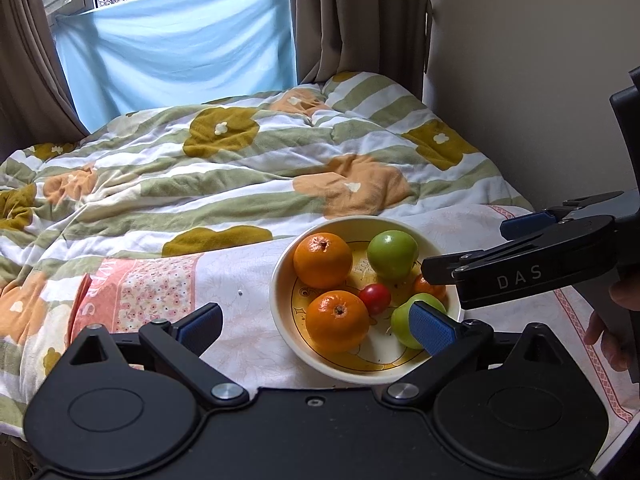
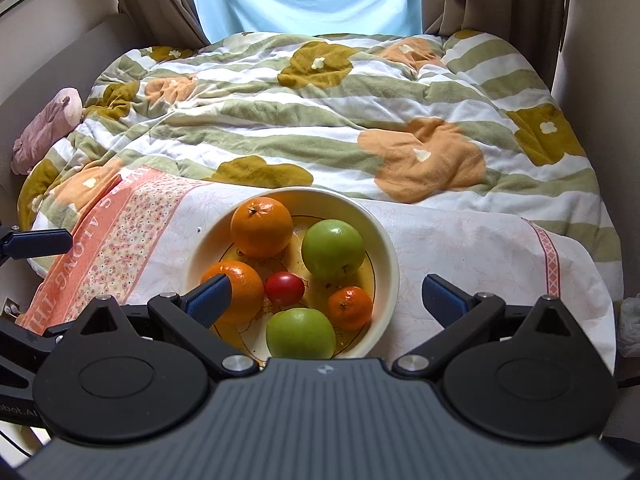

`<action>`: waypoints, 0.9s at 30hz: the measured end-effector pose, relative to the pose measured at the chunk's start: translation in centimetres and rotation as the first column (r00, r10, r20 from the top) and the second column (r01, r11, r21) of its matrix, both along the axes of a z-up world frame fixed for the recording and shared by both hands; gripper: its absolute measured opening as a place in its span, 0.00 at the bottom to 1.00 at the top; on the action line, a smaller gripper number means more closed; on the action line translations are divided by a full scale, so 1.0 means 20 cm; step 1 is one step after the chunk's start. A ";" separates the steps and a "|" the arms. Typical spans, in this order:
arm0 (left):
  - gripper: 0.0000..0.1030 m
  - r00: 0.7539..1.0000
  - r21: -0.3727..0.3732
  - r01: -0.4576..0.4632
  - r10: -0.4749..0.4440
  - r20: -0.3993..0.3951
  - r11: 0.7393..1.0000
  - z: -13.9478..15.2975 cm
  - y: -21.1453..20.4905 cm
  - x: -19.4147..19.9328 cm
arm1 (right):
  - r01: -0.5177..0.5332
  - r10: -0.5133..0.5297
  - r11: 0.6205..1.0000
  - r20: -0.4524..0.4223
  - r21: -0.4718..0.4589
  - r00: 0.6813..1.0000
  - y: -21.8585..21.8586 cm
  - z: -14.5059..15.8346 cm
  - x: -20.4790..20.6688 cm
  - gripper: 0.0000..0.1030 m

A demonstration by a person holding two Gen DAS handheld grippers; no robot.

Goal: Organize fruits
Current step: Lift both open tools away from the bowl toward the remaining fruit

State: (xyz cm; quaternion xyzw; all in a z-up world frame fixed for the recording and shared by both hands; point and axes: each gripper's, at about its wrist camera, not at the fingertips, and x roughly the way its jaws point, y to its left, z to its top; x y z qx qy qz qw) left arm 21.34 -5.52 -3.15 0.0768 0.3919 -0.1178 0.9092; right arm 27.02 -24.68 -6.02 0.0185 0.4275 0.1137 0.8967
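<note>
Fruit all sits in the bowl (image 2: 390, 264) on the cloth near the bed's front edge. Both grippers empty, jaws spread wide. Right gripper (image 2: 326, 300) hovers over the bowl's near rim, the near green apple (image 2: 300, 332) between its fingers: descend straight, close gently around its widest part. Left gripper (image 1: 316, 326) hangs just left.

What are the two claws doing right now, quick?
Left claw: open, holding nothing.
Right claw: open, holding nothing, above the fruit bowl.
</note>
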 end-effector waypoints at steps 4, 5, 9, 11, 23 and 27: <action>0.98 0.999 -0.008 0.004 -0.004 0.035 1.000 0.08 0.04 -0.08 | 0.019 -0.019 0.999 0.011 -0.038 1.000 0.01 0.09 -0.09 1.00; 0.98 0.999 -0.009 0.005 -0.005 0.042 1.000 0.10 0.05 -0.09 | 0.025 -0.024 0.999 0.021 -0.041 0.999 0.01 0.12 -0.12 1.00; 0.98 0.996 -0.004 -0.002 0.002 0.090 1.000 0.17 0.08 -0.18 | 0.057 -0.055 0.997 0.055 -0.044 0.997 0.01 0.21 -0.26 1.00; 0.98 0.994 0.004 -0.002 0.001 0.113 1.000 0.20 0.10 -0.24 | 0.076 -0.073 0.996 0.071 -0.039 0.995 0.00 0.25 -0.33 1.00; 0.98 0.985 -0.022 0.090 -0.085 0.151 0.996 0.25 0.16 -0.45 | 0.217 -0.214 0.976 0.118 -0.014 0.970 -0.01 0.32 -0.76 1.00; 0.98 0.980 -0.035 0.145 -0.139 0.145 0.989 0.21 0.15 -0.49 | 0.266 -0.263 0.964 0.124 -0.009 0.957 -0.01 0.27 -0.90 1.00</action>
